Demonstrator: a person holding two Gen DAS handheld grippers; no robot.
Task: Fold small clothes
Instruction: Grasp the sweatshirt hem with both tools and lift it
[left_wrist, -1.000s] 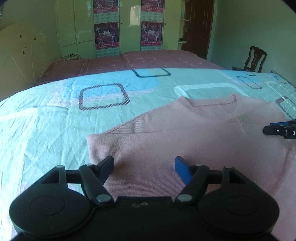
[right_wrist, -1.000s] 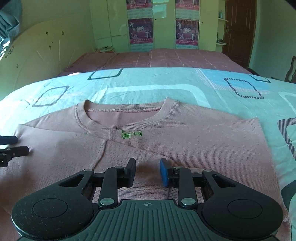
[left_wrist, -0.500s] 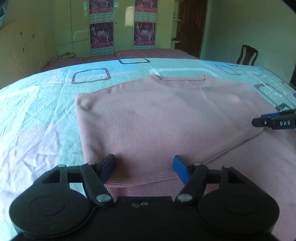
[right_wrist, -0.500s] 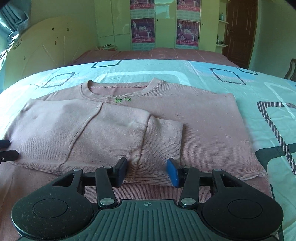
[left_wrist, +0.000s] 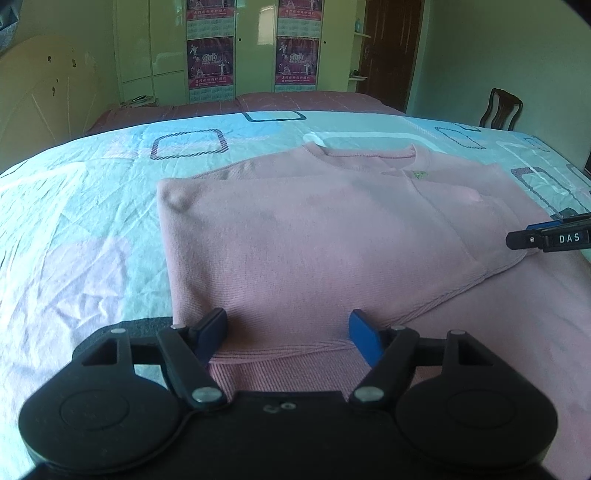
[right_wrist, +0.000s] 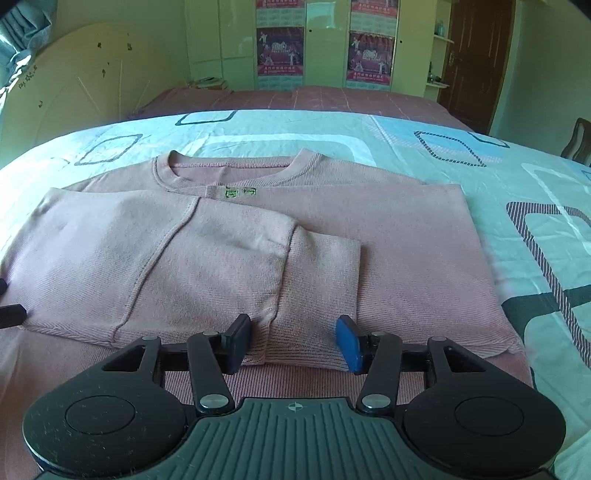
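A pink knit sweater (left_wrist: 314, 236) lies flat on the bed, neckline away from me, its left side and sleeve folded across the body. It also shows in the right wrist view (right_wrist: 221, 251), where the folded sleeve cuff (right_wrist: 317, 295) lies near the lower hem. My left gripper (left_wrist: 288, 332) is open and empty over the sweater's near left edge. My right gripper (right_wrist: 293, 338) is open and empty just in front of the cuff. The right gripper's fingertips (left_wrist: 546, 238) show at the right edge of the left wrist view.
The bed sheet (left_wrist: 92, 221) is light blue with square patterns and wrinkles. A pink bedspread (right_wrist: 295, 99) covers the far end. A wooden chair (left_wrist: 500, 109) stands at the right. Wardrobes with posters (right_wrist: 280, 51) and a dark door (right_wrist: 476, 55) line the far wall.
Both grippers have drawn back toward me from the sweater. The right gripper's jaws have opened wider and let go of the fold. The folded flap now lies flat.
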